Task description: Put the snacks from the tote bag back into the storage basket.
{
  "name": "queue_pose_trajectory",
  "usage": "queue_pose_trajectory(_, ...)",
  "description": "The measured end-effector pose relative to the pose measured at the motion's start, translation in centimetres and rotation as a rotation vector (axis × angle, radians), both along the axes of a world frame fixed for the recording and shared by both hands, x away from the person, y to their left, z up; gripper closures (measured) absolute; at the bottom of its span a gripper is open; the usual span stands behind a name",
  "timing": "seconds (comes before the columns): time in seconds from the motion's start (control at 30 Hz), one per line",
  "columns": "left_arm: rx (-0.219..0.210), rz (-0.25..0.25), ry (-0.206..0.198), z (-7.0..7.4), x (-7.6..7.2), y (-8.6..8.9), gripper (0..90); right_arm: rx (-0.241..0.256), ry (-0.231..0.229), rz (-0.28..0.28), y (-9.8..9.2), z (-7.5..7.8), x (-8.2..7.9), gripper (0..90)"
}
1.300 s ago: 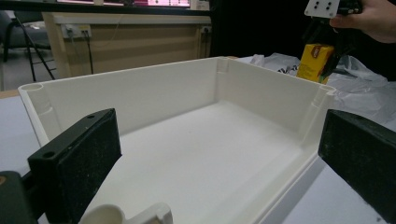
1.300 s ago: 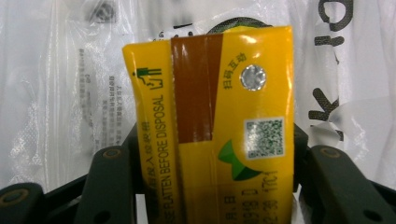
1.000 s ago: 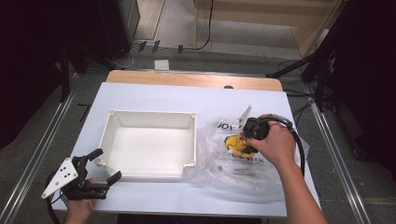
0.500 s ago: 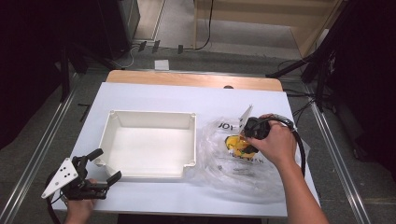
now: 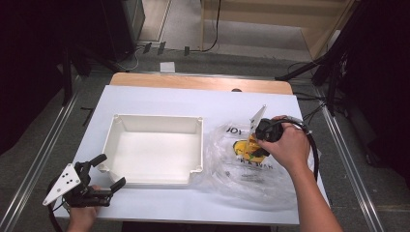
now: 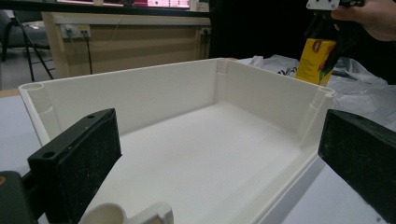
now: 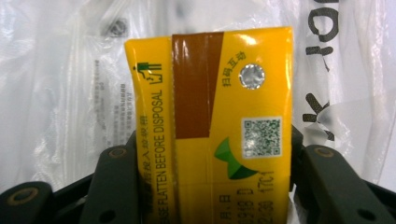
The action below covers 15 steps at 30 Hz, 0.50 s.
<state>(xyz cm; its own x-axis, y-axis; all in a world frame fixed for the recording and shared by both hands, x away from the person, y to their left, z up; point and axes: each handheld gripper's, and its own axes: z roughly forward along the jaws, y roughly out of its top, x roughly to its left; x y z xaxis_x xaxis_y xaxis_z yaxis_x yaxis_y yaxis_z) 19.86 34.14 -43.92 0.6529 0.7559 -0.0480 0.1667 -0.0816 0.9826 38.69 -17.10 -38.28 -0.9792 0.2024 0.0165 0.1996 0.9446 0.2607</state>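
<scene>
Yellow carton (image 7: 210,126) clamped in right tool (image 5: 258,142) over plastic bag (image 5: 241,179); left tool (image 5: 99,181) wide beside white tray (image 5: 154,121).

Carton half hidden, bag print blurred
The yellow carton (image 7: 210,126) runs off the bottom edge between the jaws in the right gripper view; the plastic bag (image 7: 65,93) behind has small print too blurred to read

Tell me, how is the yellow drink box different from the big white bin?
The yellow drink carton is small and bright with printing; the white bin is large and plain. The carton is clamped in the right gripper above a clear plastic bag; the bin sits on the table, empty, with the open left gripper beside it. Both are boxy.
</scene>
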Motion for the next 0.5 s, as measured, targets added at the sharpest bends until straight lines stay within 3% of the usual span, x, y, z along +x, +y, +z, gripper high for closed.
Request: queue_pose_trajectory(0.5,-0.006,0.002,-0.002,-0.01,-0.01,0.05,0.0,0.006,0.004,0.004,0.43,0.58,-0.07,51.8)
